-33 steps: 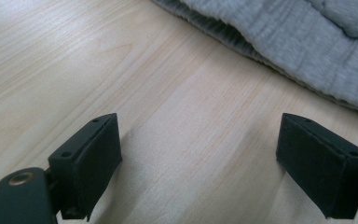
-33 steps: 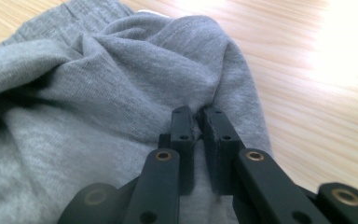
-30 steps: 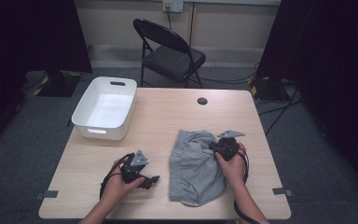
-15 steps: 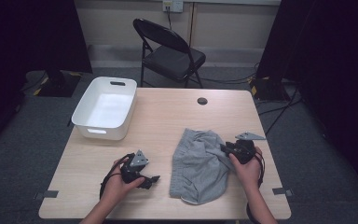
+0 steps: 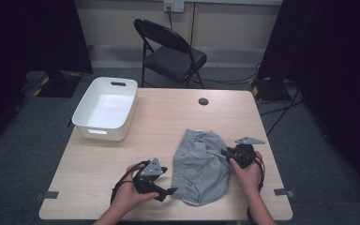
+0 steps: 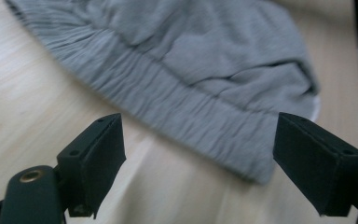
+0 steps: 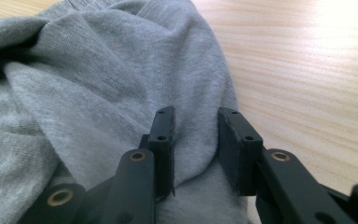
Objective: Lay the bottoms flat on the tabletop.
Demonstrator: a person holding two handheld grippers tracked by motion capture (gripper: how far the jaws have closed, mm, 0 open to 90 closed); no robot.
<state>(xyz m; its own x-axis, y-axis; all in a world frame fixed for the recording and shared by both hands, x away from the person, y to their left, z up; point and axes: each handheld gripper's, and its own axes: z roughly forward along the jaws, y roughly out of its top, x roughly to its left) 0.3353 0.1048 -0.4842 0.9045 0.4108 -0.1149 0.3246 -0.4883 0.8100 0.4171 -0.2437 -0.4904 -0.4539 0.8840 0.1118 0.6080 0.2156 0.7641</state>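
Grey shorts [image 5: 202, 165], rumpled and unfolded at 5 o'clock on the counter [image 5: 168, 117]: right gripper [image 7: 196, 140] released astride a ridge of cloth, left gripper [image 6: 200, 154] spread wide before the waistband; folding appears barely begun, white bin [image 5: 105, 108] empty.

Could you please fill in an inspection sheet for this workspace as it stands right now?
Surface: light wooden table, bare wood around the items.
Job's things: grey garment lying crumpled on the near right part of the table.
Clutter: white bin at the far left, looks empty; small dark round disc near the far edge.
Grippers: left gripper jaws wide apart, just short of the garment's gathered hem; right gripper jaws narrow with a fold of the garment between them, having just been opening.
Cables: black cable looping at the left hand.
Surroundings: folding chair behind the table; grey carpet.
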